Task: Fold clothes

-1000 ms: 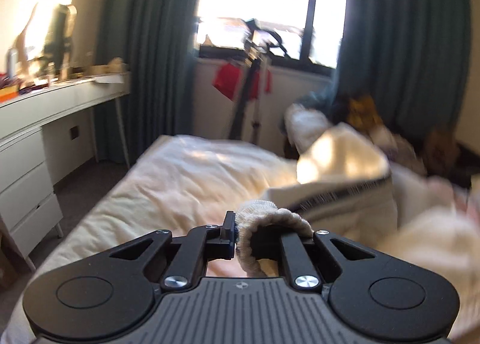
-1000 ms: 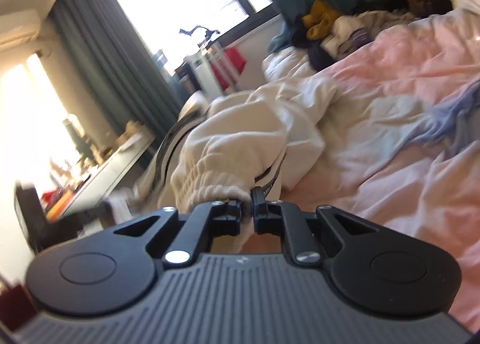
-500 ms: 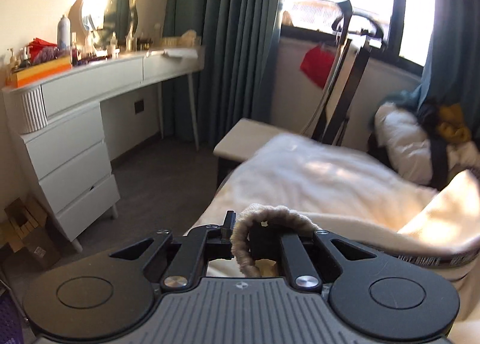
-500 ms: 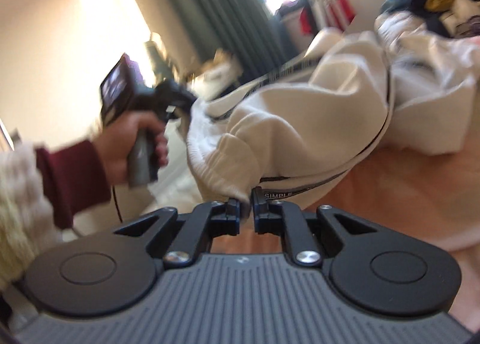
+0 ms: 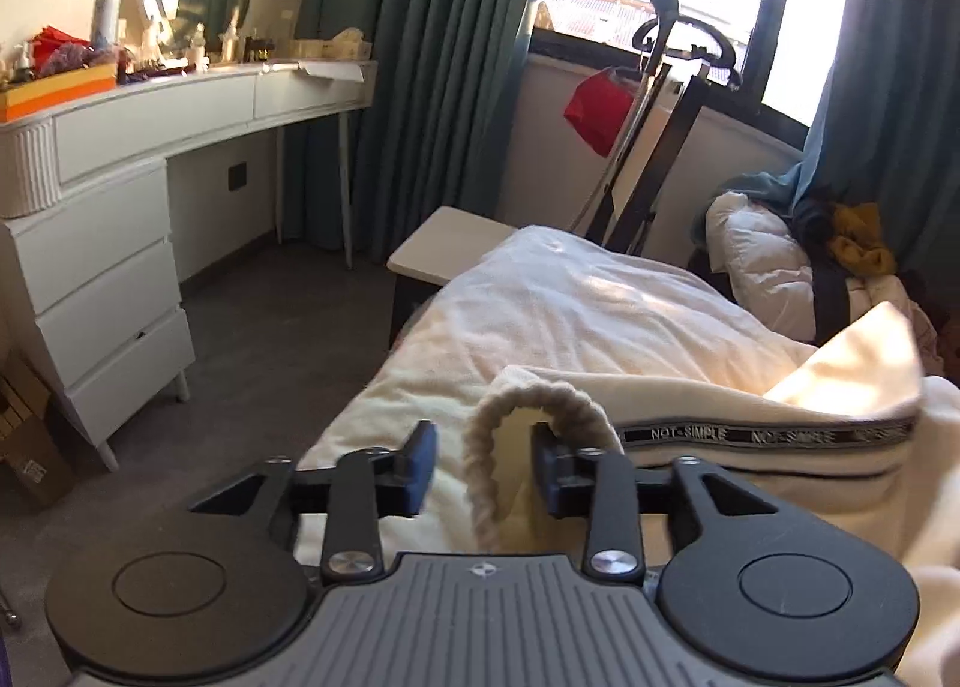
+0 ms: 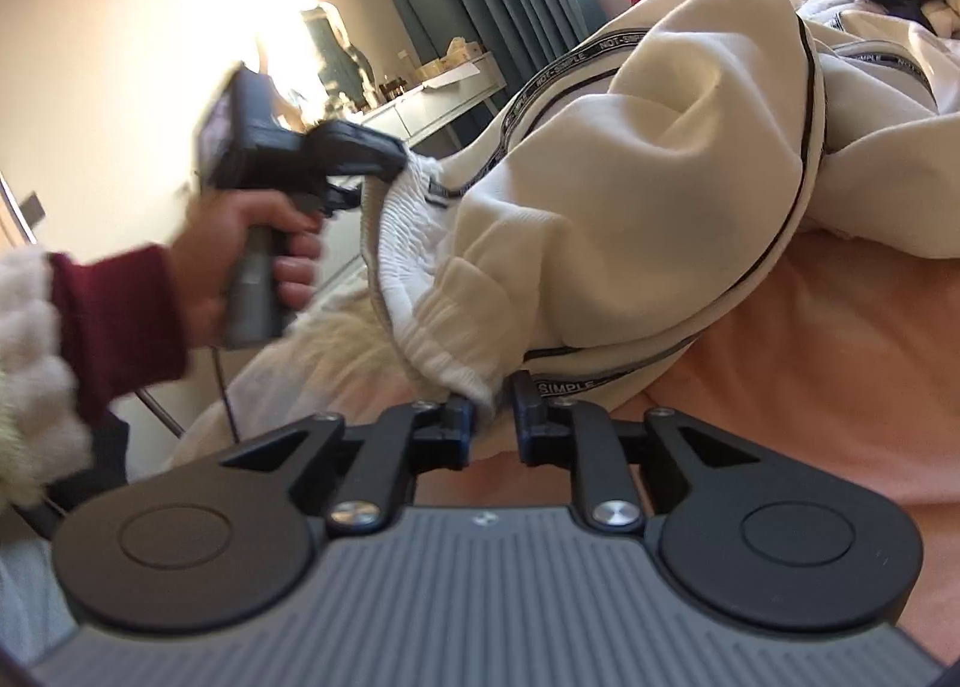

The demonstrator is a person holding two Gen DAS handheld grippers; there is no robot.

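A cream pair of sweatpants with a black "NOT-SIMPLE" stripe (image 5: 768,435) lies bunched on the bed; it also shows in the right wrist view (image 6: 660,195). My left gripper (image 5: 480,462) is open, and the ribbed elastic waistband (image 5: 534,405) loops loose between its fingers. My right gripper (image 6: 492,423) has its jaws slightly apart, with the waistband edge (image 6: 444,363) hanging just in front of the gap. The left gripper also shows in the right wrist view (image 6: 360,171), held by a hand at the other end of the waistband.
The bed has a cream blanket (image 5: 570,303) and a pink sheet (image 6: 810,357). A white dresser and vanity (image 5: 96,243) stands left, with grey floor (image 5: 258,339) between. A garment rack (image 5: 648,147), green curtains and a clothes pile (image 5: 840,249) are beyond the bed.
Both grippers have opened and let go of the waistband they pinched. The left gripper has swung left toward the dresser side.
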